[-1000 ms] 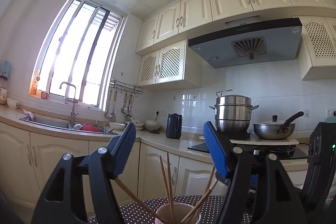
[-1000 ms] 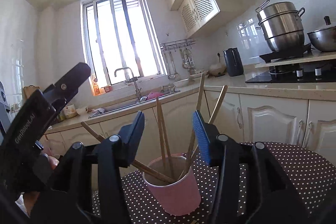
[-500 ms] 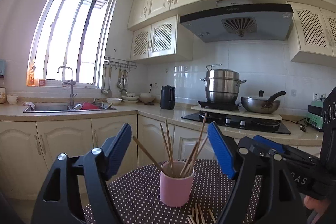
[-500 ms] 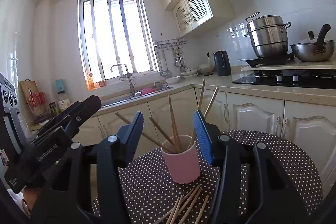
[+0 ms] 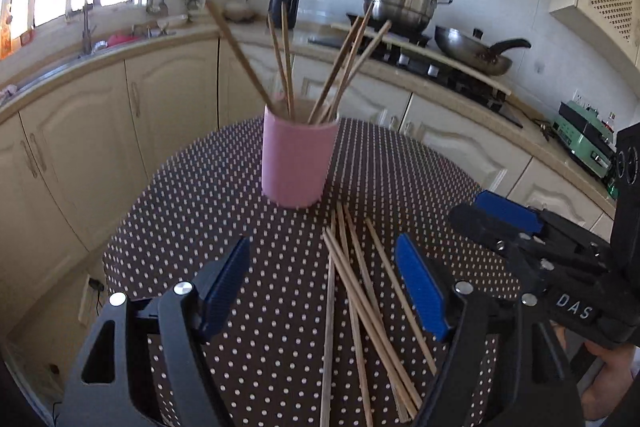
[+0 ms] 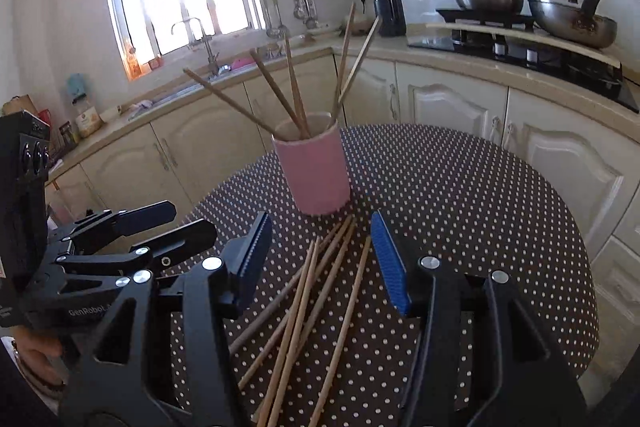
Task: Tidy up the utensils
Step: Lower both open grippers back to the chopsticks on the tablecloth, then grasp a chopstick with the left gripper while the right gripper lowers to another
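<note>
We hold both grippers above a round table [image 5: 200,211] covered in a brown polka-dot cloth, each tilted down toward the work. The left gripper [image 5: 324,287] has its blue pads spread wide with nothing between them, and the right gripper [image 6: 322,259] is likewise spread and empty.

The pink cup [image 5: 298,157] stands upright at about 12 o'clock from both grippers, near the table's far side. We count 6 wooden chopsticks in it [image 5: 280,55]; they fan outward against the rim because the cup is much shorter than they are.

The loose chopsticks [image 5: 360,291] lie flat on the cloth in a crossed pile, running from just beside the cup's base back toward 6 o'clock, directly beneath both pairs of pads. Their overlap suggests we will need to single out 1 stick at an edge rather than clamp into the tangle.

We judge the job partly done: some sticks stand in the cup, and the pile is left. The right gripper looks better centred over it.
</note>
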`<state>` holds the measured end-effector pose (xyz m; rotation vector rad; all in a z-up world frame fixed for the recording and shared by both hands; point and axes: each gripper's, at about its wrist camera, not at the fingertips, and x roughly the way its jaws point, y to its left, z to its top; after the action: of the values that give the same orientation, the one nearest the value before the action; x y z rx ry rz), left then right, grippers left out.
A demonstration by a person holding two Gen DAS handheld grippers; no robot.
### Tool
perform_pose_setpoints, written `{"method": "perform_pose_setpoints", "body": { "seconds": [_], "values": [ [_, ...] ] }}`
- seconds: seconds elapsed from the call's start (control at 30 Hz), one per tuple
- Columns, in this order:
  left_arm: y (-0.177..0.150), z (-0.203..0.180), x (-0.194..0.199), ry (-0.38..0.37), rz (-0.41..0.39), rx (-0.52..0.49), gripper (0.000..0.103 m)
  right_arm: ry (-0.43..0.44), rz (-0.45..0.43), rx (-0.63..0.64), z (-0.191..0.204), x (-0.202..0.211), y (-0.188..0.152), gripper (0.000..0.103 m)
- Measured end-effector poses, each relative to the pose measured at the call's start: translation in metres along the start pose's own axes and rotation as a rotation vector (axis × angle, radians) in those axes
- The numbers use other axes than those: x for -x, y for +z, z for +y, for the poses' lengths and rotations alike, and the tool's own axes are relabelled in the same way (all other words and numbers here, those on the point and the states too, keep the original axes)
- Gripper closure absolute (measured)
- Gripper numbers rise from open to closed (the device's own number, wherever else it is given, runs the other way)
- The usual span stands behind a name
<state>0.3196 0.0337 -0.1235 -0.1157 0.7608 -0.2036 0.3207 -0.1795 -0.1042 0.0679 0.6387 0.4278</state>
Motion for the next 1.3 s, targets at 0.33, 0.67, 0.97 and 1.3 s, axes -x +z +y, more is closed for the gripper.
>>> {"method": "perform_pose_setpoints", "body": {
  "seconds": [0.33,0.67,0.97,1.3],
  "values": [
    [-0.022,0.015,-0.077,0.042,0.296,-0.043,0.038,-0.049,0.261,-0.001,-0.014,-0.042,-0.026,0.051],
    [-0.016,-0.001,-0.119,0.075,0.368,-0.109,0.054,-0.04,0.388,-0.001,-0.019,-0.062,-0.029,0.052],
    [-0.008,0.001,-0.133,0.133,0.36,-0.106,0.096,-0.053,0.479,-0.011,-0.023,-0.089,-0.028,0.061],
    [-0.018,0.046,-0.113,0.08,0.379,0.082,0.097,-0.106,0.611,0.045,-0.008,-0.126,-0.025,0.072]
  ]
}}
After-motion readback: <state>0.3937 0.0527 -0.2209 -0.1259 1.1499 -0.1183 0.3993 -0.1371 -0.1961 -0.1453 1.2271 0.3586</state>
